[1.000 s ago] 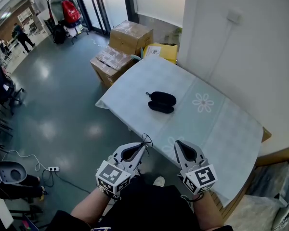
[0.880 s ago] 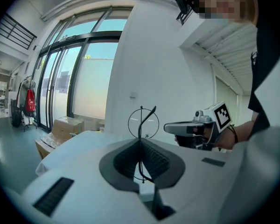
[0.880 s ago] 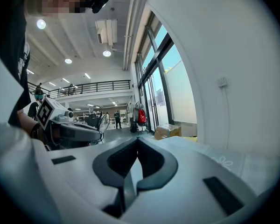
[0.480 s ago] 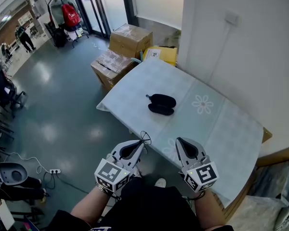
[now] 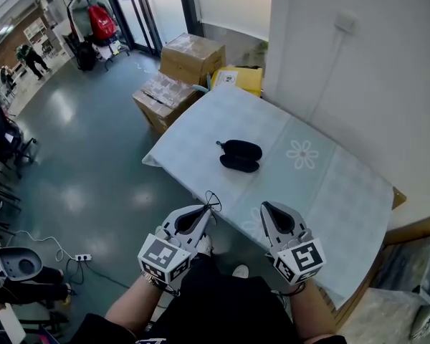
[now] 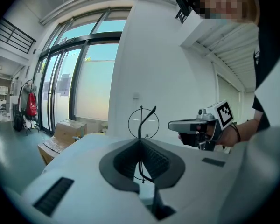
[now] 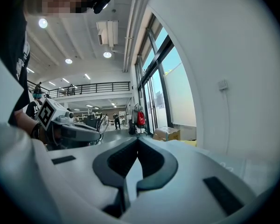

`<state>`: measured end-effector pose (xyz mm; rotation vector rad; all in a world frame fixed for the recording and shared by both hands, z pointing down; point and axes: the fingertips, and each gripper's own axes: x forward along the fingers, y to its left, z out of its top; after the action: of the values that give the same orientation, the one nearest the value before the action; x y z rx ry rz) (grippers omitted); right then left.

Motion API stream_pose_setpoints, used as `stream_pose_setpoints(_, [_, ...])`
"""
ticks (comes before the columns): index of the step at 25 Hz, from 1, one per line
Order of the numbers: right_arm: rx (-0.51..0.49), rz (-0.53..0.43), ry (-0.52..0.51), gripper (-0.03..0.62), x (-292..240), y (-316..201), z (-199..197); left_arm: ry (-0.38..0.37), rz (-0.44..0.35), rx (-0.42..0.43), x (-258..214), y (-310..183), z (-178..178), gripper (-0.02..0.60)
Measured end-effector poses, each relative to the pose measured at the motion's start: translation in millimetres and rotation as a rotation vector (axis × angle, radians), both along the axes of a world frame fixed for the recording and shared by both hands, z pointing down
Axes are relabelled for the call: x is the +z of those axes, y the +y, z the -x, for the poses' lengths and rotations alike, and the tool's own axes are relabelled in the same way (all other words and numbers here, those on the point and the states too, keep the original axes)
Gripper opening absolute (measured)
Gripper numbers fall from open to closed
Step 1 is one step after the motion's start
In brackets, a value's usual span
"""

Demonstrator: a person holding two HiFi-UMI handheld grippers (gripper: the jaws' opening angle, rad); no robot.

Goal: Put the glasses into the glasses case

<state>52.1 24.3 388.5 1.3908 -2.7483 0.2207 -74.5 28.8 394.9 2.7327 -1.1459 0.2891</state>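
Observation:
A black glasses case lies open in the middle of the table, well beyond both grippers. Thin wire-framed glasses stick up from my left gripper, which is shut on them near the table's near edge. In the left gripper view the round lens and a temple of the glasses rise above the left gripper. My right gripper hovers beside it, shut with nothing held. In the right gripper view its pads meet at the right gripper tip, and the glasses show at left.
The table carries a pale cloth with a flower print. Cardboard boxes and a yellow box stand on the floor past the table's far corner. A white wall runs along the right side. Cables and a power strip lie on the floor at left.
Both grippers stay almost where they were near the table's near edge. The left one has drifted slightly left with the glasses still in it.

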Motion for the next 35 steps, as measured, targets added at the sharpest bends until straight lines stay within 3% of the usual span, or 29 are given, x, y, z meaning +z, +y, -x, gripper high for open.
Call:
stream_pose_setpoints(8, [0.083,0.014,-0.002,0.023,7,-41,4,-0.004,0.005,0.077,7,-49,7,0.028])
stream_pose_setpoints(22, [0.296,0.055,0.007,0.023,21,-123,30,0.005,0.06,0.282,26,-151,31,0.028])
stream_pose_setpoints(35, [0.496,0.099,0.004,0.023,45,-164,28,-0.041,0.111,0.476,57,-221,19,0.028])
